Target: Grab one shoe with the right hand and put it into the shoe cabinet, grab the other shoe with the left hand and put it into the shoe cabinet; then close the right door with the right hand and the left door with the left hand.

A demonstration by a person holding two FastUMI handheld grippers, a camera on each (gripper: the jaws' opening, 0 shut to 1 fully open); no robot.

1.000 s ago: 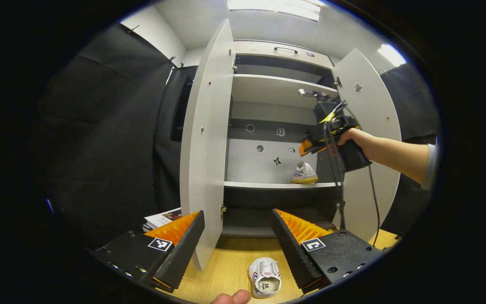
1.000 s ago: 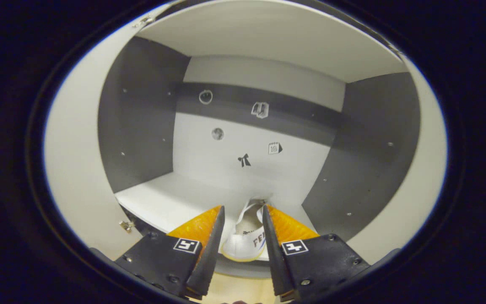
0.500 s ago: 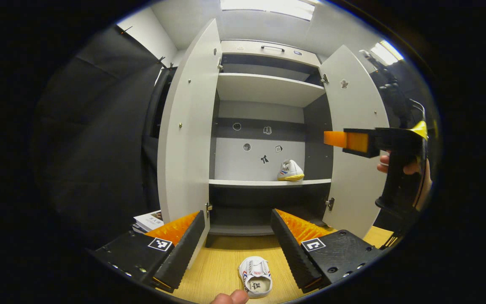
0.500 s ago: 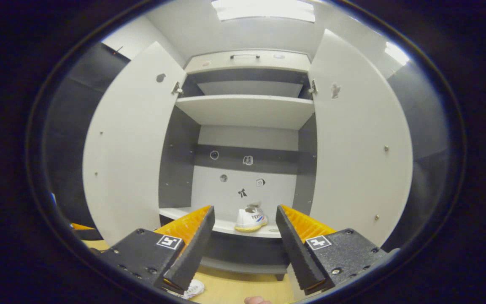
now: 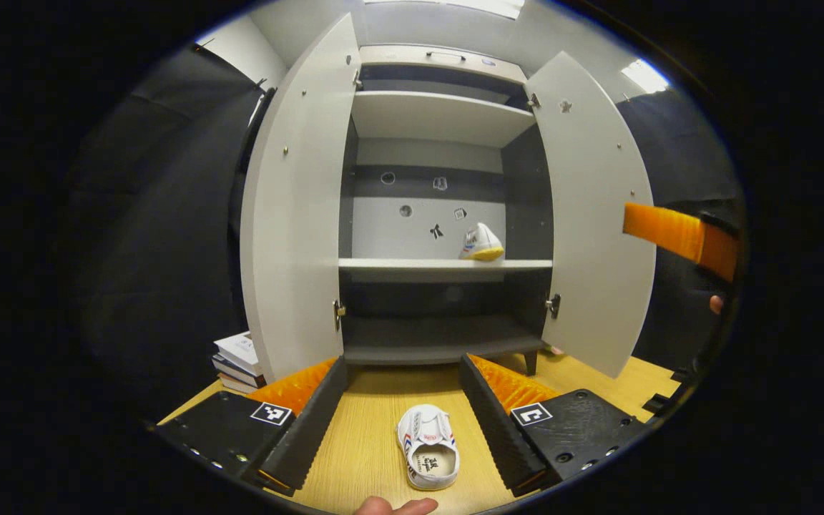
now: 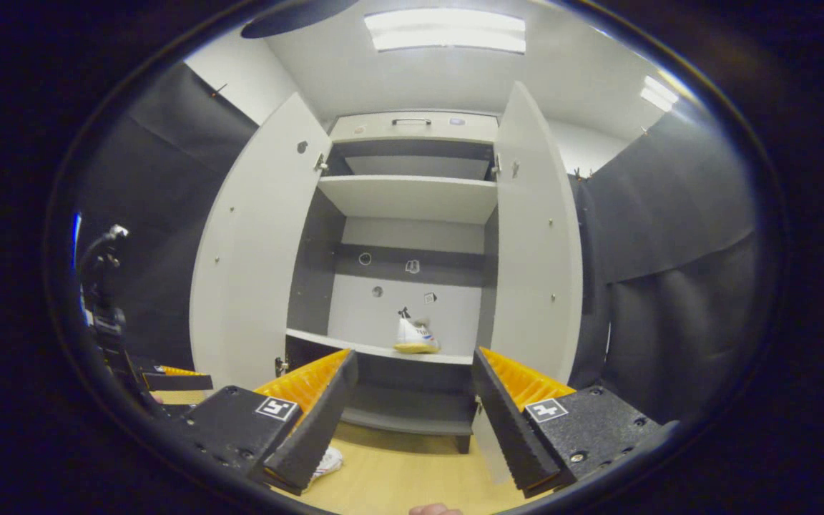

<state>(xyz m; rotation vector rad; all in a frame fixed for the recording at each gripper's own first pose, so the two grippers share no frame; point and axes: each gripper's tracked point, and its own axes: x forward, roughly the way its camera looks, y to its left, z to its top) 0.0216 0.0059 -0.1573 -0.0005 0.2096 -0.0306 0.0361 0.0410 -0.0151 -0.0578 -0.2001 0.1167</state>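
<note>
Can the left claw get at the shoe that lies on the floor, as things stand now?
Probably yes. The left claw is open, and the shoe on the floor lies between its two fingers in the left gripper view, with nothing over it. The cabinet doors stand open farther back.

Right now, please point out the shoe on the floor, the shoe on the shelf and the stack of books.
shoe on the floor (image 5: 427,447), left gripper view, on its strapped upper.
shoe on the shelf (image 5: 481,242), left gripper view, on its white side.
stack of books (image 5: 237,354), left gripper view, on the top cover.

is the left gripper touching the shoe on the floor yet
Apart. In the left gripper view the left gripper is open, bare floor showing between each finger and the shoe.
</note>
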